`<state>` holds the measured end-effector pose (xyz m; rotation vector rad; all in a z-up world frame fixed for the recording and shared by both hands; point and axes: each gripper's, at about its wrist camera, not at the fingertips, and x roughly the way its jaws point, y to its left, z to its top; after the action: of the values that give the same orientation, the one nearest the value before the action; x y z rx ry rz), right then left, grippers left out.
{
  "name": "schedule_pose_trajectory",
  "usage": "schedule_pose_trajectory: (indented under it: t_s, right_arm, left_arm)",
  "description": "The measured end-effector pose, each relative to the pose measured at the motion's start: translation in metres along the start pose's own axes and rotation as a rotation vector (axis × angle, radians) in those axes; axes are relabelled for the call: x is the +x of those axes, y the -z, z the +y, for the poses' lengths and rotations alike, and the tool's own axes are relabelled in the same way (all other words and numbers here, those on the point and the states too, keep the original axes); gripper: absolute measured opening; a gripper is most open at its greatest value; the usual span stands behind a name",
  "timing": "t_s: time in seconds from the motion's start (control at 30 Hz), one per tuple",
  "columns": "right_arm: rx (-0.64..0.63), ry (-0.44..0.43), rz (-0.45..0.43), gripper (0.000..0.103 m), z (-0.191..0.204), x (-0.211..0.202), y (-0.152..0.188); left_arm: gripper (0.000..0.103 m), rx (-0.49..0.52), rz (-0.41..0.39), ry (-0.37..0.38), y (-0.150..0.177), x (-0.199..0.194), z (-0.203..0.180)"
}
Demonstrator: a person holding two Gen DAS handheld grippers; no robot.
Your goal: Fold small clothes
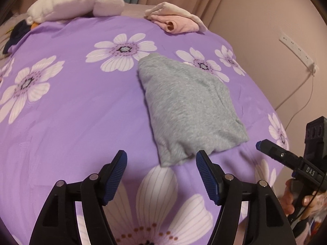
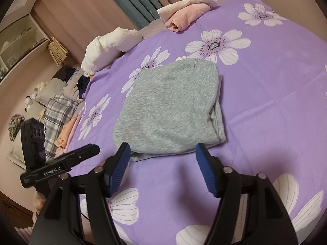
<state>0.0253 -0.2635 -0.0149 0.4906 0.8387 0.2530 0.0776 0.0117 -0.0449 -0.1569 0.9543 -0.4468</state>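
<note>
A folded grey garment (image 1: 188, 110) lies flat on the purple flowered bedspread (image 1: 81, 106), just right of centre in the left wrist view and at the centre of the right wrist view (image 2: 171, 106).

In the left wrist view the left claw (image 1: 161, 161) sits at the bottom of the frame with its blue-padded fingers (image 1: 116, 175) spread apart and nothing between them. The garment's near edge lies just above the gap, close to the right fingertip, without touching either pad.

In the right wrist view the right claw (image 2: 162, 153) is likewise at the bottom of the frame, its fingers wide apart and empty. The garment's near edge runs just beyond the two fingertips, spanning the gap between them; whether the left tip brushes the cloth cannot be told.

Each claw shows in the other's view: the right one at the lower right edge of the left wrist view (image 1: 259, 144), the left one at the lower left of the right wrist view (image 2: 96, 149).

A pink and cream pile of clothes (image 1: 175, 20) lies at the top of the bed, well apart from the grey garment, and a white plush toy (image 1: 77, 0) rests at the upper left.
</note>
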Motion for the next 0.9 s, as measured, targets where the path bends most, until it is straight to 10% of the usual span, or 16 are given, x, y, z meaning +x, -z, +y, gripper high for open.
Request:
schedule_pose_trajectory:
  t_s: [0.9]
  right_arm:
    - [0.117, -0.05, 0.031, 0.092, -0.025, 0.011, -0.011]
  left_arm:
    - [0.093, -0.14, -0.004, 0.044, 0.0, 0.005, 0.02]
